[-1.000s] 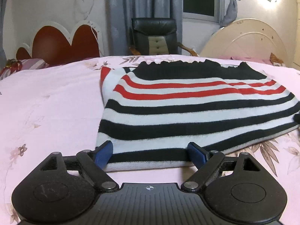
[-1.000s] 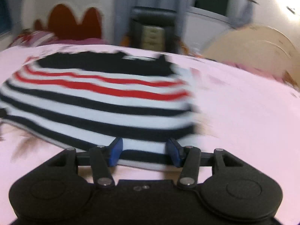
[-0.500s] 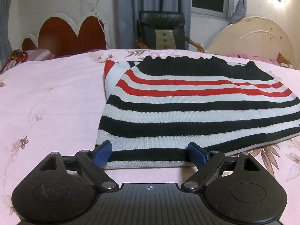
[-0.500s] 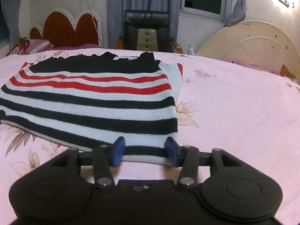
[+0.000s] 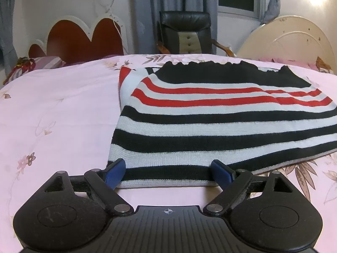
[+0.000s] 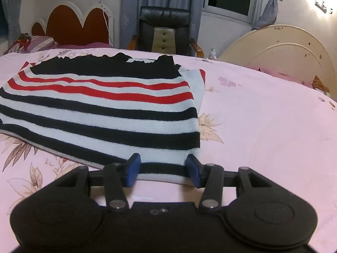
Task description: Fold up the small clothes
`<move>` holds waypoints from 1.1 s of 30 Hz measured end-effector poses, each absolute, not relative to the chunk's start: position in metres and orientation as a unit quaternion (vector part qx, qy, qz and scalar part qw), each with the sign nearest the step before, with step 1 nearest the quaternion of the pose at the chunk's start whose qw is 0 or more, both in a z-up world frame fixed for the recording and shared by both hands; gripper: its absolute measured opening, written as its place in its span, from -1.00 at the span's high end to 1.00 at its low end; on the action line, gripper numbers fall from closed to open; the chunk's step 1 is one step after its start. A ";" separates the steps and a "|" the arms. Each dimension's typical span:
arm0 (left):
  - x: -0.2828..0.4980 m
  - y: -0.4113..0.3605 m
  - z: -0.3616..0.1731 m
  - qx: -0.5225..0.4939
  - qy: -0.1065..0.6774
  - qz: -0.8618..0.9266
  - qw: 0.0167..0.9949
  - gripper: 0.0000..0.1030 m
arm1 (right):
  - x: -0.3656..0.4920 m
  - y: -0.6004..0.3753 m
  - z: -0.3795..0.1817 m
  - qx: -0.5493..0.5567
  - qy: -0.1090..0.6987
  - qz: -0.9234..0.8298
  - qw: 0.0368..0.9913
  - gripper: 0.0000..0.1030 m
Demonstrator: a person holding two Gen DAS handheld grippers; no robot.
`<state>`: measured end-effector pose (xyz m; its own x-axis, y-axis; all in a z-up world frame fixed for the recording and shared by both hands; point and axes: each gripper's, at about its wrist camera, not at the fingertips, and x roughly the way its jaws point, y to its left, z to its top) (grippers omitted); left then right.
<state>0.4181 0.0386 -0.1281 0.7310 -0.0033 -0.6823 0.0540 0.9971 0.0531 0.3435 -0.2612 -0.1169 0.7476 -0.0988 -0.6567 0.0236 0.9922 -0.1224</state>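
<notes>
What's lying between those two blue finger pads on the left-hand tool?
In the left wrist view, the near hem of the striped sweater spans the gap of the open left gripper. Its bottom black band and pale edge lie there on the pink bedspread.

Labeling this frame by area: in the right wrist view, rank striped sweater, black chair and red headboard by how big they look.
1. striped sweater, though it lies nearest the camera
2. red headboard and black chair: too alike to rank

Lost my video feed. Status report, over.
Left gripper and right gripper open at the hem. Striped sweater flat on the bed, sleeves folded in. Nothing in the way.
</notes>
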 end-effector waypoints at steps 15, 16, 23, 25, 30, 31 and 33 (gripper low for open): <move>0.372 0.106 -0.142 -0.303 0.337 0.002 0.891 -0.62 | 0.287 -0.247 -0.089 0.062 0.339 0.046 0.938 0.67; 0.376 0.109 -0.146 -0.322 0.331 0.005 0.887 -0.62 | 0.289 -0.244 -0.088 0.067 0.338 0.050 0.938 0.67; 0.422 0.117 -0.165 -0.370 0.286 0.006 0.884 -0.62 | 0.335 -0.224 -0.086 0.111 0.337 0.075 0.932 0.76; 0.433 0.118 -0.168 -0.381 0.280 0.002 0.881 -0.62 | 0.354 -0.217 -0.088 0.118 0.336 0.087 0.930 0.88; 0.457 0.116 -0.173 -0.354 0.282 -0.005 0.892 0.08 | 0.409 -0.193 -0.095 0.129 0.330 0.109 0.929 0.94; 0.460 0.121 -0.177 -0.371 0.283 -0.003 0.885 0.34 | 0.416 -0.188 -0.096 0.131 0.329 0.111 0.929 0.94; 0.463 0.133 -0.186 -0.419 0.278 -0.010 0.865 0.44 | 0.431 -0.181 -0.099 0.135 0.328 0.116 0.928 0.94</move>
